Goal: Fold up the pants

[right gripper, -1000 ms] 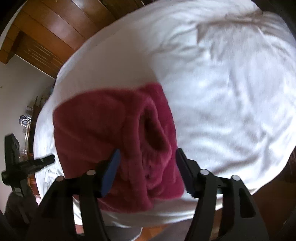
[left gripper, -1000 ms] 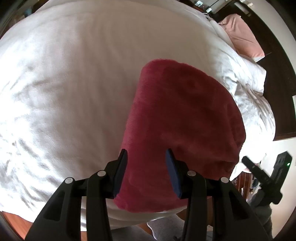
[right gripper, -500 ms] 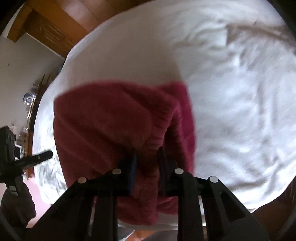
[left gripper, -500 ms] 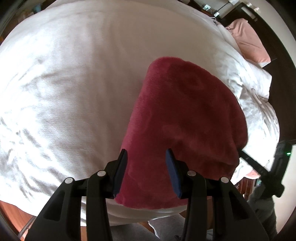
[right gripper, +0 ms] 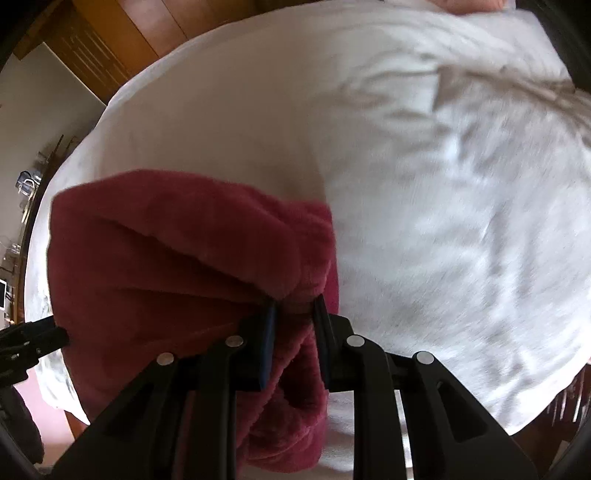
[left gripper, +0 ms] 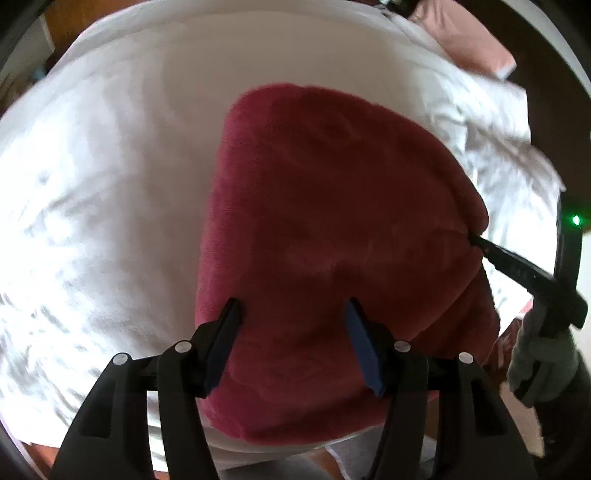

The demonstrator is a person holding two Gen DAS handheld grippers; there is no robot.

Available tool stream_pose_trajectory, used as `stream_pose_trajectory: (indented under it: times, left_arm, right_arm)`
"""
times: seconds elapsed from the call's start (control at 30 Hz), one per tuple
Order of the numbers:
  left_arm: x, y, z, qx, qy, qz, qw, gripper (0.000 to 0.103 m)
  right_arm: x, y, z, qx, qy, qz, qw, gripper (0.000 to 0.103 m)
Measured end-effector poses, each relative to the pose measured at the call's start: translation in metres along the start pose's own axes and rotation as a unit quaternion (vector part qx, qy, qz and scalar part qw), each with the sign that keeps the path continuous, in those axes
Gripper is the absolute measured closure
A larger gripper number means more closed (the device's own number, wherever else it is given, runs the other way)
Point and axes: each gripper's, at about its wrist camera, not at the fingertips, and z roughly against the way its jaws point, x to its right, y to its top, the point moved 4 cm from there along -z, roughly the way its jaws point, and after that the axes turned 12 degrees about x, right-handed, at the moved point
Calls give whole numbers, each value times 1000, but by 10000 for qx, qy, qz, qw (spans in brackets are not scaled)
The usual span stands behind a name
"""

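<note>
Dark red fleece pants (left gripper: 332, 184) lie folded in a thick pad on a white bed (left gripper: 110, 184). My left gripper (left gripper: 292, 302) hovers over their near edge. Its jaws are opening, with red fabric below and between them and the pads not pressing it. In the right wrist view my right gripper (right gripper: 296, 302) is shut on a bunched edge of the pants (right gripper: 166, 258), which rises into a raised fold. The left wrist view shows the right gripper (left gripper: 480, 242) biting the pants' right edge, held by a gloved hand (left gripper: 539, 354).
White rumpled duvet (right gripper: 443, 184) spreads around the pants on all sides. A pink pillow (left gripper: 465, 40) lies at the far right by a dark headboard. Wooden floor (right gripper: 122, 29) shows beyond the bed's far edge. The left gripper (right gripper: 37, 339) pokes in at the left edge.
The right gripper's jaws closed on the pants' edge and pulled it up into a fold. The left gripper's jaws spread wider and slid further over the pants.
</note>
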Motion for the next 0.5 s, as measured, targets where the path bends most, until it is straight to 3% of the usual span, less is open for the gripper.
stream_pose_trajectory:
  times: [0.1, 0.17, 0.23, 0.37, 0.5]
  left_arm:
    - [3, -5, -5, -13, 106, -153, 9998, 39]
    - [0, -6, -9, -36, 173, -93, 9998, 39]
    - [-3, -5, -12, -42, 222, -27, 9997, 39]
    - [-5, -3, -14, -15, 243, 108, 9996, 39]
    - [-5, -2, -14, 6, 260, 176, 9995, 39]
  right_arm:
    - [1, 1, 9, 72, 208, -74, 9997, 80]
    - [6, 2, 18, 67, 336, -189, 9992, 62]
    - [11, 5, 33, 147, 525, -368, 9978, 50]
    - [14, -1, 71, 189, 998, -546, 9933, 44]
    - [1, -39, 88, -336, 1570, -522, 9856, 44]
